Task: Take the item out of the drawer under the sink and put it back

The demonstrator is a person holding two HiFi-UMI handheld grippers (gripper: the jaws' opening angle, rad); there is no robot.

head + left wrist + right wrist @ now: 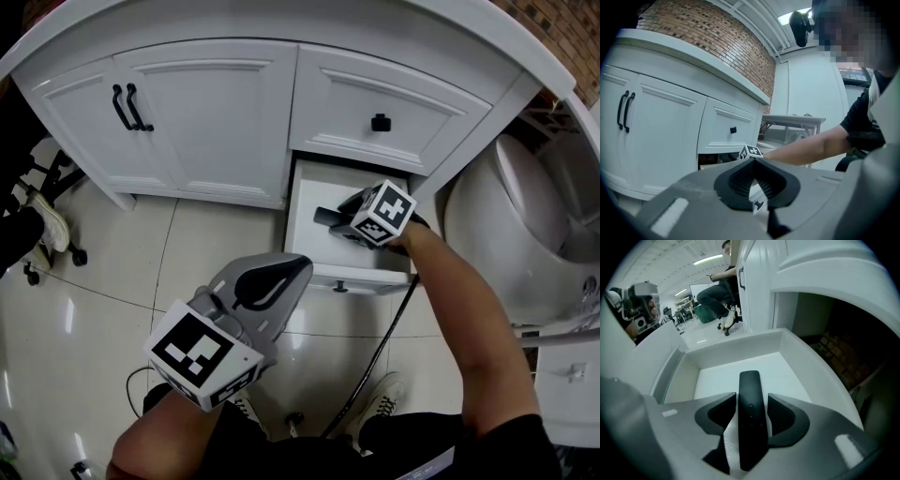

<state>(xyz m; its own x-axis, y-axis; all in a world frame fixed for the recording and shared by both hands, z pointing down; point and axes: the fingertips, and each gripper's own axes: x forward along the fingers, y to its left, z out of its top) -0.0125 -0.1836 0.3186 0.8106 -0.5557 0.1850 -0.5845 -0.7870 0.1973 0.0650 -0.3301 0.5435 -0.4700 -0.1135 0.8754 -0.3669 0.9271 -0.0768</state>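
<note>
The lower drawer [302,199] under the sink counter stands pulled out, white inside [717,373]. A slim black remote [751,413] lies lengthwise on its bottom, and in the head view only its far end [326,217] shows. My right gripper [343,219] points steeply down into the drawer and is open. Its jaws stand either side of the remote with a narrow gap on each side [752,401]. My left gripper [281,275] hovers over the floor in front of the cabinet, shut and empty, with its tips [754,160] meeting.
Cabinet doors with black handles [127,106] stand to the left, and an upper drawer with a black knob [380,122] sits above the open one. A toilet [525,225] is close on the right. A black cable [380,352] runs down past my shoes [380,398].
</note>
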